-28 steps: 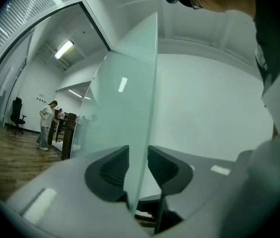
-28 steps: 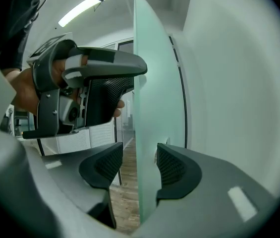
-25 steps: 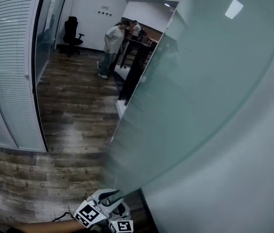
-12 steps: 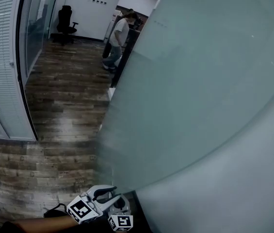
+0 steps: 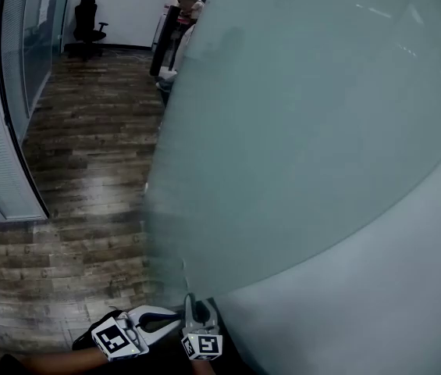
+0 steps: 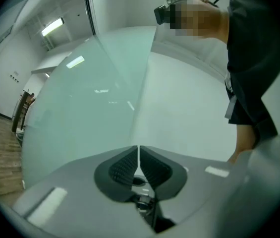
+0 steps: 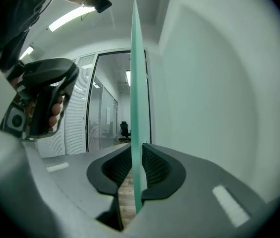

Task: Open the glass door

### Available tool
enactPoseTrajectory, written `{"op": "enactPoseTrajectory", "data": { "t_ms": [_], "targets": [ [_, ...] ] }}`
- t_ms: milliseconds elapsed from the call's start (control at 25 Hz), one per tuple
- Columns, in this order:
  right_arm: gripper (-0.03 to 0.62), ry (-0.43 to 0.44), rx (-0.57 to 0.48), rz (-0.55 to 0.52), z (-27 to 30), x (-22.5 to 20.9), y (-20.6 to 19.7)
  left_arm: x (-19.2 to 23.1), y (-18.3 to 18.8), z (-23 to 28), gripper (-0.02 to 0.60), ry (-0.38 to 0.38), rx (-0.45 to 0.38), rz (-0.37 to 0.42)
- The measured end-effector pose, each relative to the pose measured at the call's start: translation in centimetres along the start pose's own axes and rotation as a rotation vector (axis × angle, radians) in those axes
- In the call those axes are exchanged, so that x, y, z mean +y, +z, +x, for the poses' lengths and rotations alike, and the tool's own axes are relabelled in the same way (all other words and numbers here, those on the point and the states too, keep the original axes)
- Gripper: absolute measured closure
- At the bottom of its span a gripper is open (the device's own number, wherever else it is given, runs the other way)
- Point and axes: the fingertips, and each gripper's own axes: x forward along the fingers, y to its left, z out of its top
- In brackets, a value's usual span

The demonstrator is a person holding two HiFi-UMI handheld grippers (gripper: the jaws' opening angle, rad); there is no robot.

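Wood-plank floor (image 5: pixel 87 170) (glossy) beside frosted glass door (image 5: pixel 298 131).

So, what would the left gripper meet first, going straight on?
Probably the glass door, near its edge; depth is unclear. The left gripper has just been closing its jaws, nothing between them.

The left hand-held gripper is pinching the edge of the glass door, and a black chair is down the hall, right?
Wrong gripper. The right gripper view shows the right hand-held gripper pinching the edge of the glass door; its jaws have just been closing. The left hand-held gripper has just been closing on nothing. The black chair is down the hall.
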Motion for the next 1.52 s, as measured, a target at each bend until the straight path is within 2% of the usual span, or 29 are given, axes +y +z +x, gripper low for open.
{"op": "enactPoseTrajectory", "data": {
  "t_ms": [120, 280, 480, 720, 840, 1000, 1160, 1320, 1440, 1520],
  "targets": [
    [0.542, -0.042, -0.006, 0.016, -1.0, -2.5, 0.0, -1.0, -1.1, -0.3, 0.581, 0.006, 0.003, -0.016],
    [0.536, -0.069, -0.017, 0.071, -1.7, -6.0, 0.0, -0.8, -2.7, 0.1, 0.581, 0.028, 0.051, -0.095],
    [0.533, -0.089, 0.001, 0.068, -1.8, -9.7, 0.8, -0.5, -4.0, 1.5, 0.581, -0.030, 0.133, -0.117],
    [0.525, -0.108, 0.003, 0.089, -1.9, -14.6, 0.6, 0.3, -5.8, 4.6, 0.581, -0.076, 0.159, -0.151],
    [0.514, -0.115, 0.009, 0.153, -2.2, -16.3, 0.2, 0.1, -6.9, 6.9, 0.581, -0.144, 0.189, -0.151],
    [0.510, -0.113, 0.021, 0.147, -1.4, -18.8, -0.5, 0.6, -6.1, 11.0, 0.581, -0.203, 0.186, -0.122],
    [0.507, -0.115, 0.032, 0.135, -1.0, -20.5, 0.1, 1.1, -5.0, 13.4, 0.581, -0.180, 0.153, -0.083],
    [0.502, -0.128, 0.021, 0.140, -1.1, -22.6, 0.1, 2.6, -5.1, 15.1, 0.581, -0.153, 0.132, -0.122],
    [0.501, -0.120, 0.029, 0.133, -0.5, -24.4, -0.4, 5.3, -5.0, 16.4, 0.581, -0.086, 0.105, -0.157],
    [0.500, -0.113, 0.024, 0.125, -0.1, -25.5, -0.5, 6.8, -4.8, 17.3, 0.581, -0.052, 0.096, -0.151]
  ]
}}
